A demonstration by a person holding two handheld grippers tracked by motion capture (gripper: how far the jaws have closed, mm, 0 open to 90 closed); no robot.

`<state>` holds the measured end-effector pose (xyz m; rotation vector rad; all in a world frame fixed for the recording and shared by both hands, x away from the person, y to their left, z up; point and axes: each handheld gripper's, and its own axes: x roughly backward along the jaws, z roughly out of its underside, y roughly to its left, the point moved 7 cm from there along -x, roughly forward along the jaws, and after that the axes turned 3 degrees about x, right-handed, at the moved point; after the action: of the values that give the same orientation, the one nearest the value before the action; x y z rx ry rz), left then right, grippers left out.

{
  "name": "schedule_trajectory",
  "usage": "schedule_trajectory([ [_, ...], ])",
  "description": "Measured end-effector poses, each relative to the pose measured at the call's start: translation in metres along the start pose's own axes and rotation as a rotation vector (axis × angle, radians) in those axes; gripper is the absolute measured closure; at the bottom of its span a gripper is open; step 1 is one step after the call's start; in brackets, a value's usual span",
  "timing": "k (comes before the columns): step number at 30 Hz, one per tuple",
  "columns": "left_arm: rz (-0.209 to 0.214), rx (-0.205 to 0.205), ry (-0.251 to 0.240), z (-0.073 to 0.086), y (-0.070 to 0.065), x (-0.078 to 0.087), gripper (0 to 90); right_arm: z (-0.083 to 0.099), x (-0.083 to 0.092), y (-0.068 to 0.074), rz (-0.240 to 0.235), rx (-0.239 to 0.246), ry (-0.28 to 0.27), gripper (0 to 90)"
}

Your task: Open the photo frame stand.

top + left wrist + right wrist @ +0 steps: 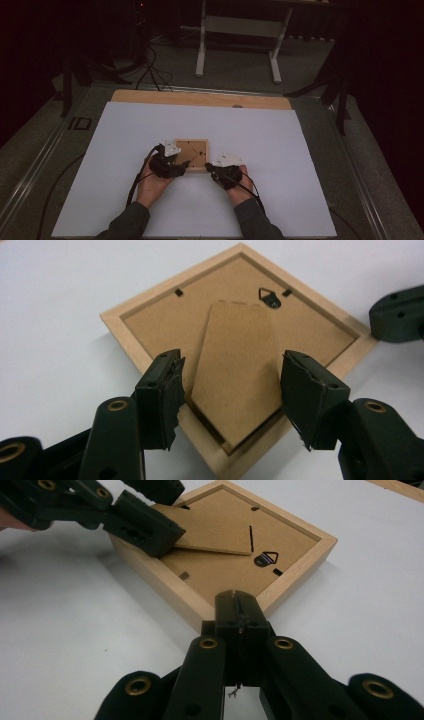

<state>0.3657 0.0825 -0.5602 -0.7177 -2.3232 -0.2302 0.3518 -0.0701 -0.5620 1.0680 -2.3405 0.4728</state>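
Observation:
A light wooden picture frame (192, 150) lies face down on the white sheet, its brown backing board up. In the left gripper view the cardboard stand flap (235, 375) on its back tilts slightly up. My left gripper (232, 385) is open, its jaws straddling the flap's lower end, pads close beside its edges. A small metal hanger (270, 297) sits near the far corner. My right gripper (239, 600) is shut with nothing in it, its tip against the outside of the frame (300, 565) near a corner. From above, the left gripper (184, 161) and right gripper (209, 166) flank the frame's near edge.
The white sheet (250, 130) covers most of the wooden tabletop (200, 98), with open room on all sides of the frame. Beyond the table stand a white desk's legs (240, 30) and dark cables (150, 70) on the floor.

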Motion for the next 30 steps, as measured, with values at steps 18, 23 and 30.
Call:
schedule_trajectory([
  [18, 0.041, 0.055, -0.025, -0.013, -0.001, 0.011, 49.9, 0.000, 0.000, 0.000, -0.001, 0.001, -0.003, 89.6],
  [23, 0.089, 0.109, -0.014, -0.012, 0.002, 0.012, 45.7, 0.000, 0.000, 0.000, -0.001, 0.000, -0.003, 89.6],
  [30, 0.114, 0.162, 0.015, -0.006, 0.006, 0.013, 42.8, 0.000, 0.000, 0.000, -0.001, 0.000, -0.003, 89.6],
])
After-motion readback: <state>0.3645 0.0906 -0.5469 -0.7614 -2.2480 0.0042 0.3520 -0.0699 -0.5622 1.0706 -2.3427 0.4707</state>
